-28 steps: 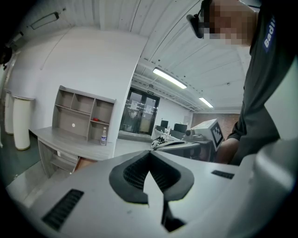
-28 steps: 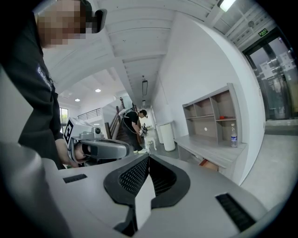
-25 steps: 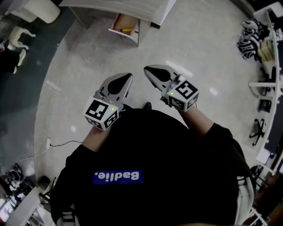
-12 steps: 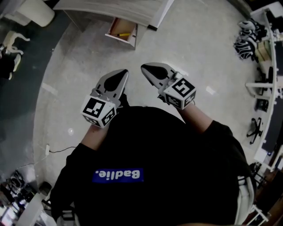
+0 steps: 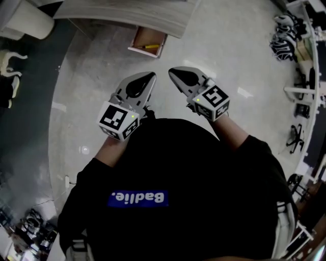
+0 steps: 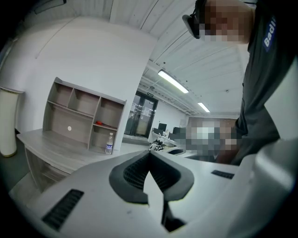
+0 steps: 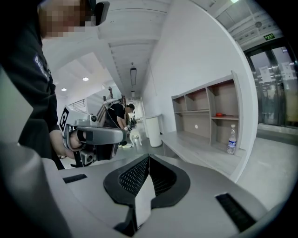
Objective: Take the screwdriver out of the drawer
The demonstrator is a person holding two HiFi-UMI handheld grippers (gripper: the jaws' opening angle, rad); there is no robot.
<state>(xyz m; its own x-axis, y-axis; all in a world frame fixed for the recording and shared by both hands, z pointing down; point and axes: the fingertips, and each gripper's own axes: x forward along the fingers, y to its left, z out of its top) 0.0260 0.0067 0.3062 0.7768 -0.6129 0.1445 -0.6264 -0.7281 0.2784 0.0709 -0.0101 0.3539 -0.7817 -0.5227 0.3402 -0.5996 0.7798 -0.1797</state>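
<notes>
Screwdriver (image 5: 148,47), slim with a yellow handle, lies inside the open light-wood drawer (image 5: 154,36). The drawer is pulled out from under the long grey wood-grain desk (image 5: 127,15), well ahead of both tools. At the far left, a white cylindrical bin (image 5: 25,20) stands by the desk's end. The left gripper (image 5: 151,76), grey with a black-and-white marker cube, has its jaws pressed together with nothing between them. Just beside it, the right gripper (image 5: 172,71) is likewise closed tight and empty. Both point toward the drawer above the pale polished floor (image 5: 229,46). On the desk stand a grey open shelf unit (image 6: 84,116) and a clear plastic water bottle (image 6: 108,144).
</notes>
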